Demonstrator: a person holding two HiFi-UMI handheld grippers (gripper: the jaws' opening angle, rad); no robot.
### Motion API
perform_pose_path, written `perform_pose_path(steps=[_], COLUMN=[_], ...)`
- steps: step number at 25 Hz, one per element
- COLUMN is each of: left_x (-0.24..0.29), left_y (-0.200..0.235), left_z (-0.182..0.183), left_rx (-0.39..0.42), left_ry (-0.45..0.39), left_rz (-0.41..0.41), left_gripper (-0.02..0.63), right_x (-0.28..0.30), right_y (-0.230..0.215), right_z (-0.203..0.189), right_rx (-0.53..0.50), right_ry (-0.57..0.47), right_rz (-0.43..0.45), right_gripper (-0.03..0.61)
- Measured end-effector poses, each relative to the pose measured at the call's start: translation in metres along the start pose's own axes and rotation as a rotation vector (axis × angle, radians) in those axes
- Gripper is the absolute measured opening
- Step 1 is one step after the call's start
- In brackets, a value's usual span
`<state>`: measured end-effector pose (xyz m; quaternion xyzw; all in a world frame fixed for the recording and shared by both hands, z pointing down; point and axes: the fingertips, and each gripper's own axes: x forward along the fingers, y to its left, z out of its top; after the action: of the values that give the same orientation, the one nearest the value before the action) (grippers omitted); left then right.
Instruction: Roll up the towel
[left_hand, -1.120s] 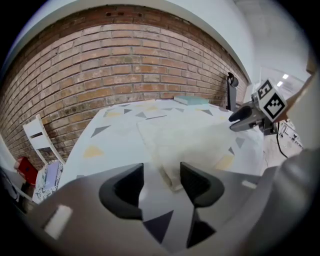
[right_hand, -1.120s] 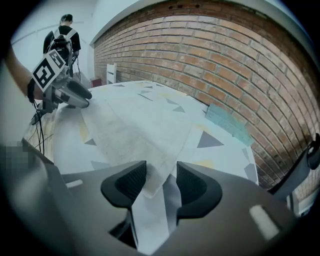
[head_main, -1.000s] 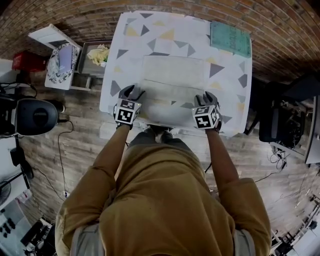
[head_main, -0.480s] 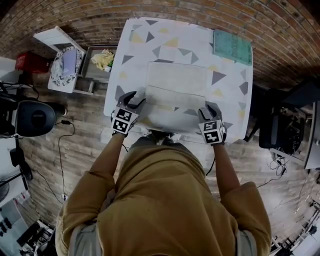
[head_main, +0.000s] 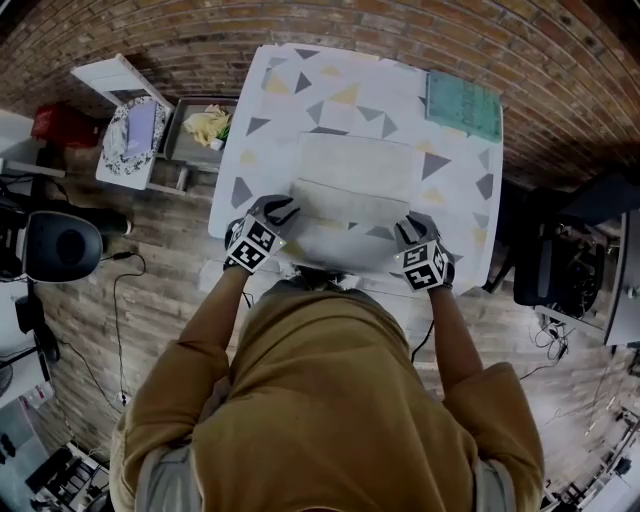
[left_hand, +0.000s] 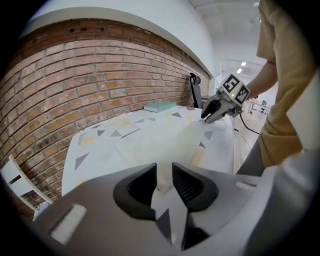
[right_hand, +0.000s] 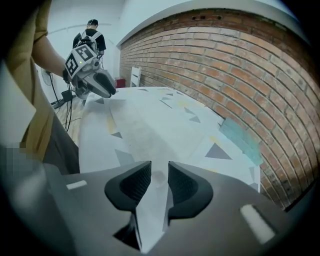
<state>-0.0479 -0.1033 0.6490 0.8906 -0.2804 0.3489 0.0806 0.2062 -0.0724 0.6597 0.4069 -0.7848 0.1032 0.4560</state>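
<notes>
A pale towel (head_main: 356, 170) lies flat on the table (head_main: 455, 165), which has a cloth with a triangle pattern. Its near part is doubled over into a fold (head_main: 350, 204). My left gripper (head_main: 279, 211) is at the fold's left end, and its jaws have just been closing with towel cloth (left_hand: 161, 186) pinched between them. At the right end my right gripper (head_main: 412, 229) has also just been closing, and a towel edge (right_hand: 156, 177) is caught between its pads. Each gripper shows in the other's view: the right gripper (left_hand: 212, 114) and the left gripper (right_hand: 106, 86).
A folded green cloth (head_main: 462, 99) lies at the table's far right corner. Left of the table stand a white stool with a patterned plate (head_main: 133, 130) and a tray of yellow cloth (head_main: 203, 124). A person (right_hand: 90, 35) stands in the background. The brick wall runs along the table's far side.
Both grippers' jaws have narrowed onto the towel's near fold. The left gripper has rolled and lifted slightly toward the far side, raising the fold. The right gripper has stayed in place.
</notes>
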Motion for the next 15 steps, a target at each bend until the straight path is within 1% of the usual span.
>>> perform_pose_path(steps=[3, 6, 9, 11, 12, 15], left_x=[0.002, 0.002, 0.003, 0.006, 0.007, 0.011], left_y=[-0.009, -0.013, -0.017, -0.022, -0.023, -0.021], left_z=[-0.006, -0.008, -0.010, -0.012, -0.012, -0.015], left_rx=[0.035, 0.078, 0.132, 0.172, 0.189, 0.215], left_ry=[0.023, 0.034, 0.053, 0.070, 0.078, 0.105], left_rz=[-0.059, -0.097, -0.141, -0.178, -0.186, -0.197], left_gripper=[0.159, 0.158, 0.160, 0.160, 0.163, 0.170], right_x=[0.000, 0.001, 0.002, 0.004, 0.005, 0.009], right_y=[0.003, 0.002, 0.006, 0.012, 0.014, 0.015], right_z=[-0.004, -0.006, -0.008, -0.012, -0.014, -0.017], right_rx=[-0.045, -0.083, -0.122, -0.161, -0.178, -0.211], right_ry=[0.015, 0.018, 0.032, 0.059, 0.070, 0.092], right_rz=[0.019, 0.019, 0.036, 0.064, 0.070, 0.066], right_gripper=[0.077, 0.051, 0.053, 0.084, 0.094, 0.094])
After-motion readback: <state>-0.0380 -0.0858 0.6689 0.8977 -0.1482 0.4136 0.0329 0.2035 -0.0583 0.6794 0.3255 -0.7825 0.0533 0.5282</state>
